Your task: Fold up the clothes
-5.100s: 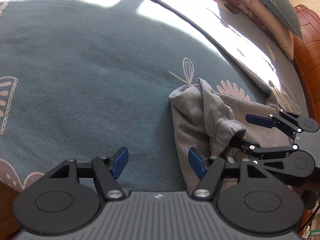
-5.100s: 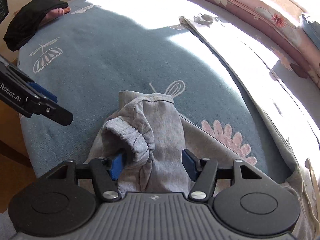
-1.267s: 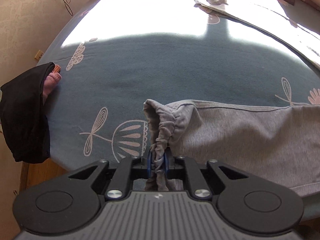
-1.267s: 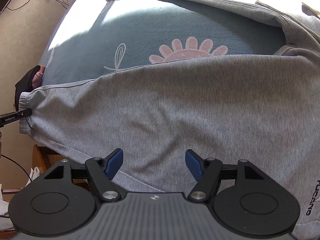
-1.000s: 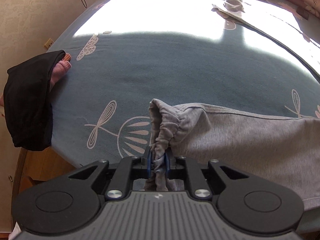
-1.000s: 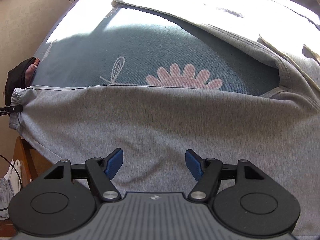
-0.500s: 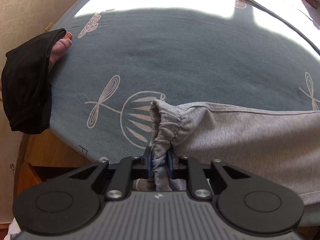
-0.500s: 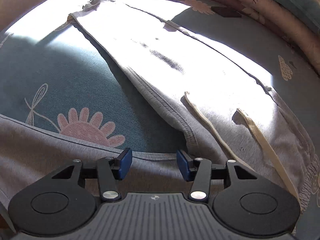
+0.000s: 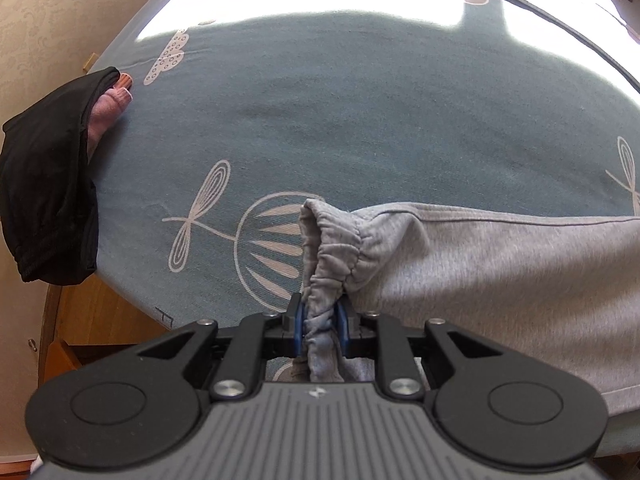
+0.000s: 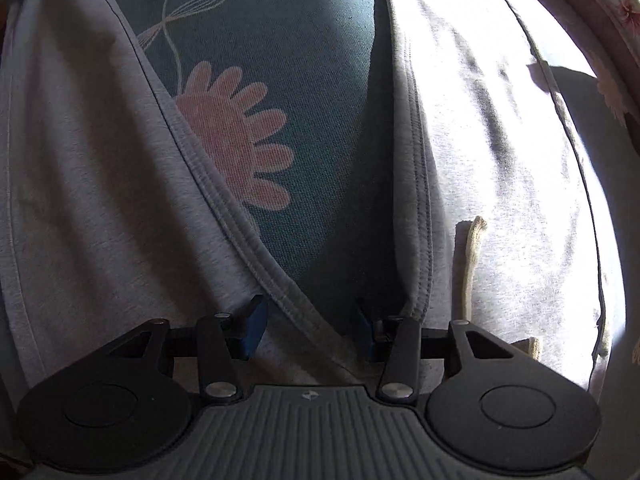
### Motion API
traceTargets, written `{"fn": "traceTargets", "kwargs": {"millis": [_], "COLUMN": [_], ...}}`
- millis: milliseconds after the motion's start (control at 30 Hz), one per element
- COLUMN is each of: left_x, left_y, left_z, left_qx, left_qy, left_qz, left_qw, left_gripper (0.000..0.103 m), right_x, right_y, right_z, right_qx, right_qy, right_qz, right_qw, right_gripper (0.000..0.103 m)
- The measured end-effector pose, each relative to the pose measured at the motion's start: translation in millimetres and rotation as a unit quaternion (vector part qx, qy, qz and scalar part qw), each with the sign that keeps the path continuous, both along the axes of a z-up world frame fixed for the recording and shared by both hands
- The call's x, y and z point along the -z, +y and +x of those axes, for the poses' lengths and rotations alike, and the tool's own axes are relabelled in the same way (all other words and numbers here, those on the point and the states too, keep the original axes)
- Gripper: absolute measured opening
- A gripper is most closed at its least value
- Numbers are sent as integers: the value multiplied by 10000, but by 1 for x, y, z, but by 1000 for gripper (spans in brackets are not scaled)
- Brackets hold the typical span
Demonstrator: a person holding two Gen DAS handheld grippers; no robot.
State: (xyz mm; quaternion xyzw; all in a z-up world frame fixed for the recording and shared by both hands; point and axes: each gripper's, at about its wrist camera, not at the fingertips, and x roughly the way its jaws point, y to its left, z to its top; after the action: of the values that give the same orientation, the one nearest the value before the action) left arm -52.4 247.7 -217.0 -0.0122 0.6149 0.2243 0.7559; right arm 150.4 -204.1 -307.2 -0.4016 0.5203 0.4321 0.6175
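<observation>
The left gripper [image 9: 319,317] pinches the elastic cuff [image 9: 326,248] of the grey sweatpants [image 9: 500,272], near the edge of the teal bedspread [image 9: 360,120]. The right gripper [image 10: 308,326] hovers with jaws spread over the crotch seam [image 10: 280,292], where both legs diverge across open bed.

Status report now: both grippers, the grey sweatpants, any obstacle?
Left gripper clamped on elastic cuff. Right gripper open above crotch seam. Grey sweatpants spread on bed. No obstacle.

Teal bedspread [image 9: 360,120] w/ floral print, hard sunlight across top, beige wallpaper [image 9: 48,20] left.
</observation>
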Motion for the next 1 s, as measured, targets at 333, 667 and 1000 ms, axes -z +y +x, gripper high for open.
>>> {"fn": "traceTargets", "kwargs": {"millis": [333, 667, 1000], "left_x": [-15, 1, 11], "left_y": [5, 3, 9], "left_z": [9, 14, 7], "left_qx": [-192, 177, 26], "left_qy": [-280, 72, 48], "left_qz": [19, -66, -195], "left_qw": [9994, 9998, 9998], "left_gripper": [20, 21, 22], "right_x": [-9, -3, -36], "right_y": [9, 10, 38], "right_z": [6, -3, -88], "right_qx": [-141, 769, 561], "right_qy": [9, -702, -160], "right_qz": [87, 202, 1131], "right_qw": [9999, 9944, 9919], "right_gripper": [4, 15, 27]}}
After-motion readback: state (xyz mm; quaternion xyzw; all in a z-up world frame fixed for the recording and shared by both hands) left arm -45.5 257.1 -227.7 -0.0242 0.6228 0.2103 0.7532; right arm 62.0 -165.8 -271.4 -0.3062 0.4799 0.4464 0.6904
